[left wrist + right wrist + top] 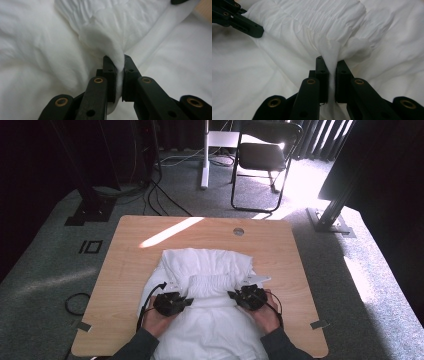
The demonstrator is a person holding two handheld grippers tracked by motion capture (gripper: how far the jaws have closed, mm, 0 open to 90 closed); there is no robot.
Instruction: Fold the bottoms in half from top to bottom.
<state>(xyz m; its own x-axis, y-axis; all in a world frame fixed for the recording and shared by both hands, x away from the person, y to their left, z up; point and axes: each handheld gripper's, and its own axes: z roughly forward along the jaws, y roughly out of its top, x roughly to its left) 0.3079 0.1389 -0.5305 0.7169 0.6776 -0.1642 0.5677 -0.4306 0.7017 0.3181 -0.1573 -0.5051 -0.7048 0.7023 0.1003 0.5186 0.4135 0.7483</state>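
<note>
Left gripper (pixel 119 72) and right gripper (pixel 331 72) each clench a fold of the white garment (pixel 210 265).

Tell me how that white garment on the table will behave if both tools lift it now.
The white garment will probably sag and drape: it bunches softly where the left tool and right tool pinch it. It looks thin and light. The gathered band may stretch when pulled.

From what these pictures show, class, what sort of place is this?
Probably a recording studio or lab, not a home: a wooden table on grey carpet, black curtains around it, loose cables, and a folding chair.
</note>
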